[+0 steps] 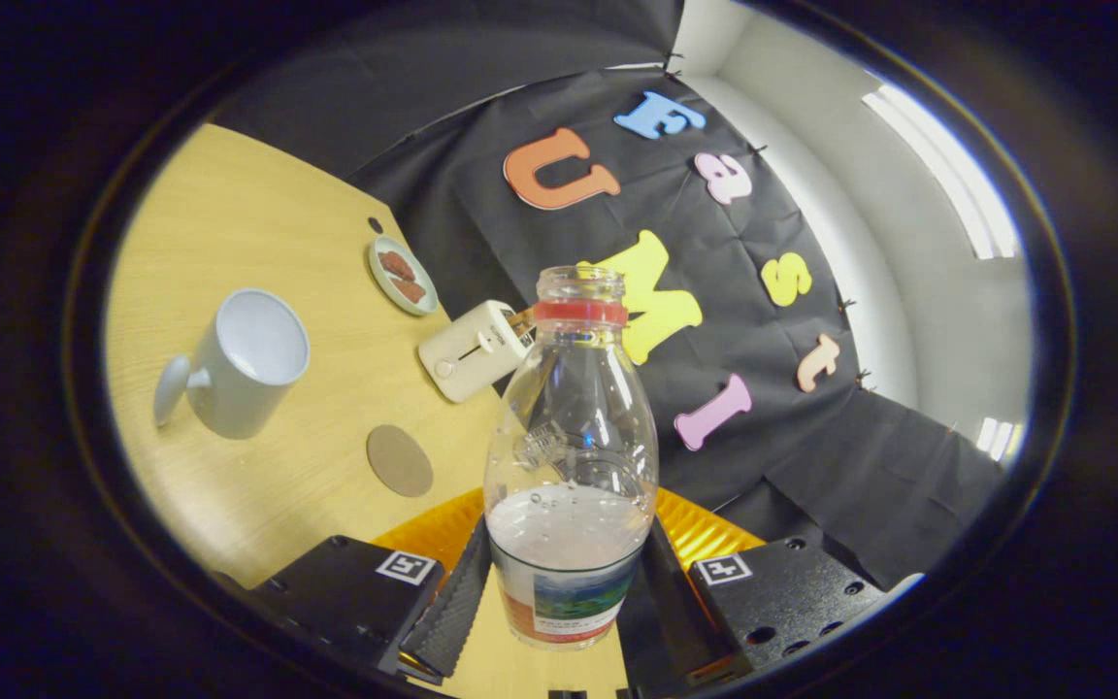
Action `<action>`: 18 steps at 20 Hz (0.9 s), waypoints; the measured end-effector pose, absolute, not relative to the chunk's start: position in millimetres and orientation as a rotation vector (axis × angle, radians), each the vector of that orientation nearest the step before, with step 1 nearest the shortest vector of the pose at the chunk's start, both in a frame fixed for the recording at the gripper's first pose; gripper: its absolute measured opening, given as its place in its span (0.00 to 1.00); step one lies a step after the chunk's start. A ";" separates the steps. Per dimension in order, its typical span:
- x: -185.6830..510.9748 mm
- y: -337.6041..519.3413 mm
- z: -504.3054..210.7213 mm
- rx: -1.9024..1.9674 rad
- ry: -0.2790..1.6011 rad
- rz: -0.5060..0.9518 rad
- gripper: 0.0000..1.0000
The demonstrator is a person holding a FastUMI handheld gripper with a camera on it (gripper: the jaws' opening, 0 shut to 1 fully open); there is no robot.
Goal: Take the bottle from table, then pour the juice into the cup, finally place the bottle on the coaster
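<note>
Pale wood-grain bench [229, 214] lay tilted before my tool [559, 592], whose fingers pressed both sides of the bottle [571, 466], raised off the wood. On the bench: a white mug [244, 364], upright, handle toward me; a round brown coaster [400, 460] nearer my tool; a cream toaster [475, 349] beyond it; a small plate [403, 275] with two reddish-brown pieces farthest off.
</note>
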State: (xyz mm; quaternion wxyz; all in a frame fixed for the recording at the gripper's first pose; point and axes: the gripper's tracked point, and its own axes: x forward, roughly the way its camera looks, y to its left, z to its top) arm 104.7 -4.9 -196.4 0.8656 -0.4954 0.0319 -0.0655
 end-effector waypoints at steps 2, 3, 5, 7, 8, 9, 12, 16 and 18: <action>109.6 -3.2 -199.3 -1.090 0.076 -0.141 0.82; 112.7 -1.4 -201.7 -1.124 0.085 -0.138 0.82; 114.7 0.9 -204.4 -1.209 0.096 -0.138 0.82; 116.3 5.9 -206.2 -1.304 0.094 -0.138 0.82; 118.0 9.6 -205.3 -1.346 0.086 -0.140 0.82; 119.4 13.9 -204.5 -1.390 0.075 -0.138 0.82; 122.1 21.6 -202.8 -1.473 0.062 -0.133 0.82; 124.1 19.2 -212.6 -1.526 0.105 -0.122 0.82; 124.2 20.6 -212.2 -1.553 0.110 -0.125 0.82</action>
